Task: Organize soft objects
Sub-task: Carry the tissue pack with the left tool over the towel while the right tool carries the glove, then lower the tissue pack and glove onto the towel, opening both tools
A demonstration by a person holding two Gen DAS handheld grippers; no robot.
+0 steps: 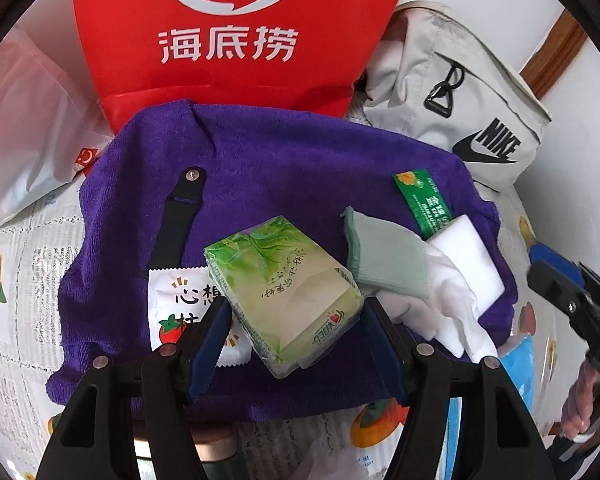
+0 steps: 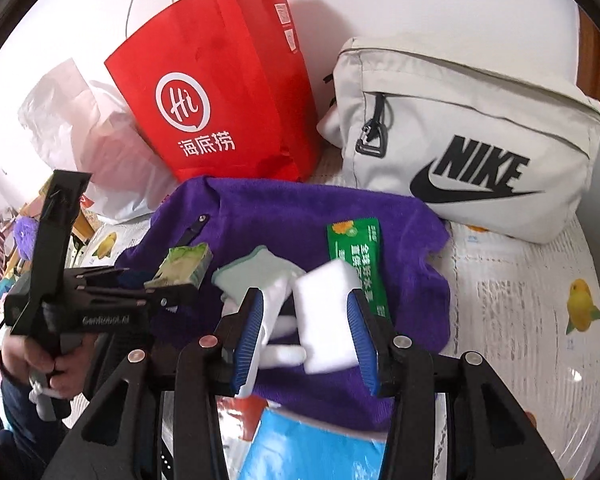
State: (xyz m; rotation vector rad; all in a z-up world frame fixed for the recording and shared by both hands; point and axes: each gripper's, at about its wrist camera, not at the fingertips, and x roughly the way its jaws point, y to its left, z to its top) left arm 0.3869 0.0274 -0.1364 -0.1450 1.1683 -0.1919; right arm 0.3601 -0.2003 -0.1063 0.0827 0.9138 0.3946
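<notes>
So everything sits on a fuzzy purple terry towel [image 1: 284,168] spread over a glossy fruit-print tablecloth [image 2: 532,312]. The left gripper [image 1: 292,332] has its dark blue ribbed pads on either side of a soft green plastic-wrapped tissue pack [image 1: 284,292], jaws fairly wide and pressed against the pack's sides, so it looks gripped, with the pack tilted. Under it lies a flat white sachet with a tomato print [image 1: 168,312] and a black strap with a metal snap [image 1: 180,216]. The right gripper [image 2: 308,344] is roughly half open, and a blocky white foam sponge [image 2: 328,320] sits between its blue ribbed fingers [image 2: 360,340]; the right pad looks to be against it but the left one stands clear, so I'd call it not clamped. Just left of the sponge is a knit glove, pale green cuff and white fingers [image 2: 256,272], limp and crumpled. A shiny green foil packet [image 2: 360,256] lies just beyond the sponge. At the far edge stand a stiff red paper bag with white lettering [image 2: 220,100], a crinkly translucent plastic bag [image 2: 88,136] to its left, and a light grey nylon Nike pouch [image 2: 468,136] to the right. A light blue pack [image 2: 308,448] pokes out at the near edge.
</notes>
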